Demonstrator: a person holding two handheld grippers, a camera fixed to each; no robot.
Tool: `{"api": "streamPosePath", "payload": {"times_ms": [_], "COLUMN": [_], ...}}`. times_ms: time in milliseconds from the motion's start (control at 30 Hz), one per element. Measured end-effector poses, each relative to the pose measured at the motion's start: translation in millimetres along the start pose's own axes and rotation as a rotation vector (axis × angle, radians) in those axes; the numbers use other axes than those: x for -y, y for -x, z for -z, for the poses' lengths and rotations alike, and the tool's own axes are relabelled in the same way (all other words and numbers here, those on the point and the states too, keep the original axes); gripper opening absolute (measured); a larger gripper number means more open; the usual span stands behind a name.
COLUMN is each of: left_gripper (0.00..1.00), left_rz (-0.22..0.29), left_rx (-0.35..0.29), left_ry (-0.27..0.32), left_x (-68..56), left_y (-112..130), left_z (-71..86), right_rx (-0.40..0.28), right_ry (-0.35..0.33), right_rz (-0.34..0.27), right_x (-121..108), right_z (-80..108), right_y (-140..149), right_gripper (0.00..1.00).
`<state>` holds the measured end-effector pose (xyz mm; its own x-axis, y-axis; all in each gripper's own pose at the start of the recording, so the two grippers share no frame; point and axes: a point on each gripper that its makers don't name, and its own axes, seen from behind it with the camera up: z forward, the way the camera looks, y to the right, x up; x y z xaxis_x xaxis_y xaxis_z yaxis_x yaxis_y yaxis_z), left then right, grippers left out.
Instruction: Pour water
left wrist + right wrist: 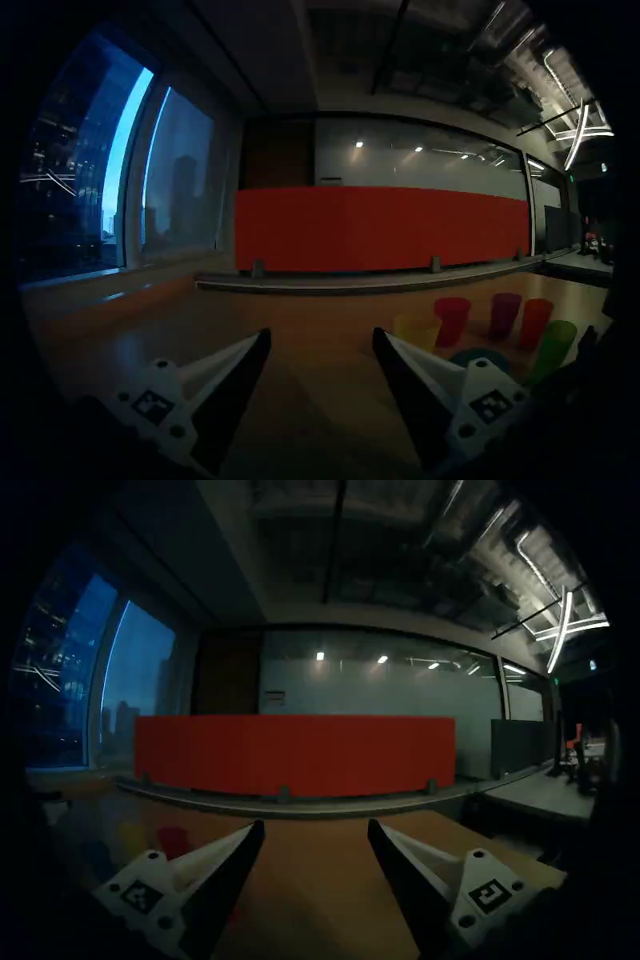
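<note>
On the wooden table (320, 320), several coloured plastic cups stand in a cluster at the right of the left gripper view: a yellow cup (416, 330), a red cup (452, 318), a purple cup (505, 312), an orange cup (536, 320) and a green cup (554, 348), with a teal round item (480, 358) in front. My left gripper (320, 336) is open and empty, left of the cups. My right gripper (314, 826) is open and empty above the table. Dim shapes of a red cup (172, 840) and a yellow cup (132, 832) lie to its left.
A long red partition (376, 228) runs along the table's far edge. Large windows (120, 184) stand at the left. The table's right edge (496, 844) drops to a gap, with another desk (544, 792) beyond. The room is dark.
</note>
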<state>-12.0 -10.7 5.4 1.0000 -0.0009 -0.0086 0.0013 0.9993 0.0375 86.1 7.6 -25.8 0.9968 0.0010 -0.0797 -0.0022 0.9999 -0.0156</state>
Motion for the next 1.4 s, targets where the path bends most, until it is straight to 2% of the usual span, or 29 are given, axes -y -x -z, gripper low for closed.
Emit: {"api": "streamPosePath", "payload": {"times_ms": [200, 667, 1067, 1400], "left_gripper": [0.94, 0.94, 0.94, 0.94], "left_rz": [0.0, 0.0, 0.0, 0.0], "left_rx": [0.0, 0.0, 0.0, 0.0], "left_ry": [0.0, 0.0, 0.0, 0.0], "left_x": [-0.3, 0.1, 0.0, -0.8], "left_y": [0, 0, 0, 0], "left_z": [0.0, -0.4, 0.2, -0.3], "right_rx": [-0.005, 0.022, 0.037, 0.054], "right_ry": [0.005, 0.012, -0.019, -0.025], "right_rz": [-0.006, -0.07, -0.012, -0.009], "right_x": [3, -1, 5, 9], "right_z": [-3.8, -14.2, -16.5, -17.3], "right_y": [14, 51, 66, 72], "right_gripper": [1.0, 1.0, 1.0, 1.0]}}
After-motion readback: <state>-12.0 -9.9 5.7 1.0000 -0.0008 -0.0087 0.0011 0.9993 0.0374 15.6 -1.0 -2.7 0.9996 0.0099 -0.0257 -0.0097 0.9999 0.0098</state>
